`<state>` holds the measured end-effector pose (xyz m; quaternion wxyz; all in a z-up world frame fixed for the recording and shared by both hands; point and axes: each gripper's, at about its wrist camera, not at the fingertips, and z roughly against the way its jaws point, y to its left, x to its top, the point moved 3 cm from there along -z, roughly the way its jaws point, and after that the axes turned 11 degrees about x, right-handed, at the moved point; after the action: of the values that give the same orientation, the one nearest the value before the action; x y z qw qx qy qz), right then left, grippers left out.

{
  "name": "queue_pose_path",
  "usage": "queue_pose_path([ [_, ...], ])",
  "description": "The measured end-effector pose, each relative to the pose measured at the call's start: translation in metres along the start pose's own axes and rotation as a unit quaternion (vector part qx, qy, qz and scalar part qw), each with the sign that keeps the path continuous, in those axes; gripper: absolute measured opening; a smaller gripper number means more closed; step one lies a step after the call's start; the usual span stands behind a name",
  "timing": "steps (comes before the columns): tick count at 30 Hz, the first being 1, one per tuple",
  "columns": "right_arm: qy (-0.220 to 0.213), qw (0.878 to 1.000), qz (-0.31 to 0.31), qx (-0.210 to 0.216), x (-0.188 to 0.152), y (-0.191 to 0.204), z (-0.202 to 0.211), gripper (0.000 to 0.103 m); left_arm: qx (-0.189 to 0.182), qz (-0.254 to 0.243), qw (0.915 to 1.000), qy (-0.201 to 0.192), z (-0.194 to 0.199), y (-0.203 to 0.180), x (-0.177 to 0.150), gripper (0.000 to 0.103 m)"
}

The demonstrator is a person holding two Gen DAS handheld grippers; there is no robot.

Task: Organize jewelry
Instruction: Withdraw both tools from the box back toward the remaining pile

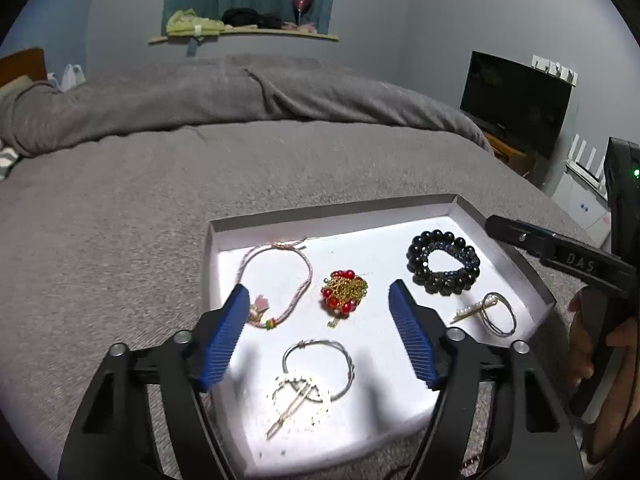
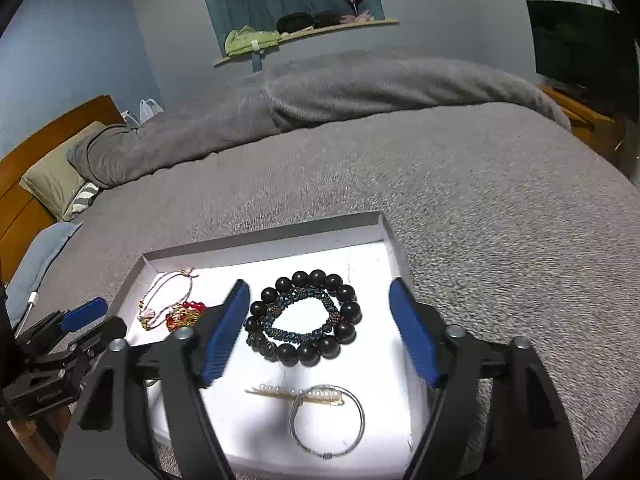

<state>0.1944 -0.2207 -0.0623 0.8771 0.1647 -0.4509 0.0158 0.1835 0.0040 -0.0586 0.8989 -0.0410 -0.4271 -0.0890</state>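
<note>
- Left gripper (image 1: 316, 336), lower centre of the left wrist view: blue pads spread wide, nothing between them. It hovers over the near end of the white tray (image 1: 460, 210).
- Right gripper (image 2: 320, 334), lower centre of its view: jaws likewise apart, empty, framing the black bead bracelet (image 2: 306, 318).
- Nearest pieces: silver bangle (image 1: 320, 368) overlapping a pearl clip (image 1: 298, 400); in the right view, a second bangle (image 2: 328, 420) lying across a pearl hairpin (image 2: 294, 394).
- Mid-tray: red-and-gold chain cluster (image 1: 344, 290); pink cord bracelet (image 1: 276, 280) at centre left.
- Beyond: grey bed cover (image 1: 120, 208).
- Judgement: picking stage, nothing grasped yet. Next move calls for lowering onto one piece and separating overlapped items.
</note>
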Motion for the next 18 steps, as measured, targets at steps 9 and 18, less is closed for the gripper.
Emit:
queue_pose_path([
  [9,-0.018,1.000,0.010,-0.010,-0.014,0.016,0.045,0.092,0.026,-0.006,0.9997,0.001,0.037,0.005,-0.021,0.081],
  [18,-0.012,1.000,0.014,-0.008,-0.052,0.023,0.079,0.092,0.039,-0.005,0.9991,0.016,0.063,0.021,-0.055,0.082],
])
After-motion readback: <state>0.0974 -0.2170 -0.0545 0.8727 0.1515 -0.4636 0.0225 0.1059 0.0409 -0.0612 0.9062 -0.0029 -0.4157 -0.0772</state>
